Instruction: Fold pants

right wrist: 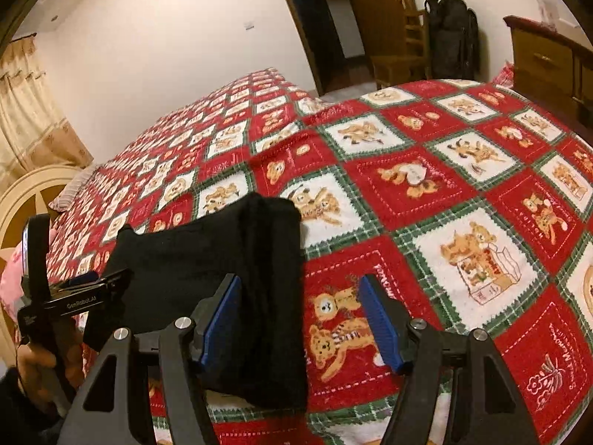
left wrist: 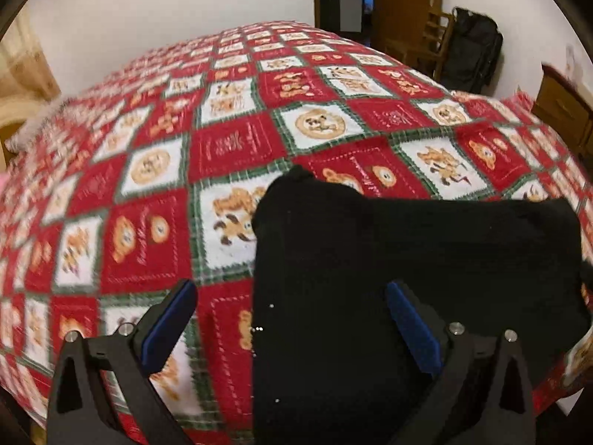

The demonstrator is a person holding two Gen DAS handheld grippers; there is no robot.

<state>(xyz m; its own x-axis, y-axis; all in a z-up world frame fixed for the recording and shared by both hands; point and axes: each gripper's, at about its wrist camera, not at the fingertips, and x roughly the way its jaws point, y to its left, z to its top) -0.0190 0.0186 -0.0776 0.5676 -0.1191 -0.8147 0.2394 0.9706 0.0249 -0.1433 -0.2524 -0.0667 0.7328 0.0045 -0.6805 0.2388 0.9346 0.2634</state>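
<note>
Both claws, left [left wrist: 291, 328] and right [right wrist: 300, 320], are spread wide, empty; folded black fabric pants [right wrist: 222, 278] are seen just left of the right one, on the red patchwork bed [right wrist: 426, 185]

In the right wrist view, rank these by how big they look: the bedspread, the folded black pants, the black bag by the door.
1. Bedspread, largest.
2. Black pants.
3. Black bag, smallest, though it stands far from the camera, so its real size is unsure.
</note>
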